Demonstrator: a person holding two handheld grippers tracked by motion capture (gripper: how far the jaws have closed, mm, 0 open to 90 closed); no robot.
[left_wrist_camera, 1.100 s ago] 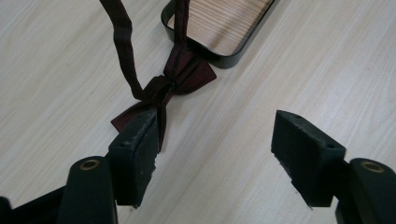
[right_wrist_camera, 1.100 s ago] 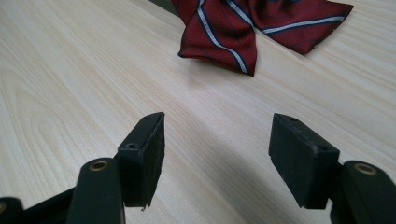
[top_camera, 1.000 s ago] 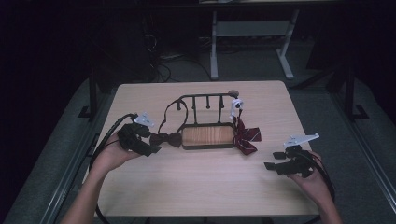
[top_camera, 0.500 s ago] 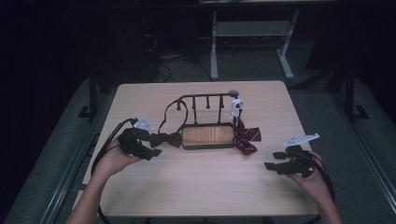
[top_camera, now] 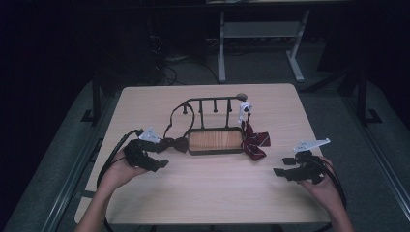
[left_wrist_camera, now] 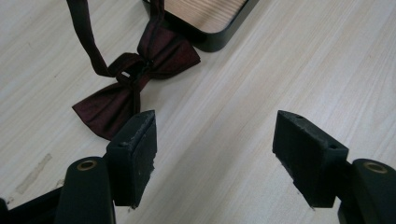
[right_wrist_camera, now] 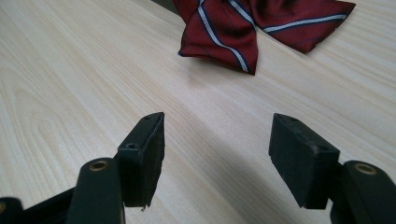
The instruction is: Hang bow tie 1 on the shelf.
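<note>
A dark maroon bow tie [left_wrist_camera: 135, 77] [top_camera: 175, 143] lies flat on the table left of a black rack with a wooden base [top_camera: 215, 140]; its strap loops up to the rack's rail. My left gripper [left_wrist_camera: 224, 158] [top_camera: 155, 157] stands open just short of this bow tie, with nothing between its jaws. A red striped bow tie [right_wrist_camera: 252, 23] [top_camera: 255, 141] lies at the rack's right end. My right gripper [right_wrist_camera: 224, 158] [top_camera: 283, 166] is open over bare tabletop, well short of the striped tie.
The rack's rail carries several pegs and a small white tag [top_camera: 245, 108] at its right end. The light wood table [top_camera: 217, 193] has bare room in front of the rack. A metal frame [top_camera: 261, 29] stands on the dark floor beyond.
My left gripper has drawn back slightly toward the near left, away from the maroon bow tie. The right gripper has hardly moved.
</note>
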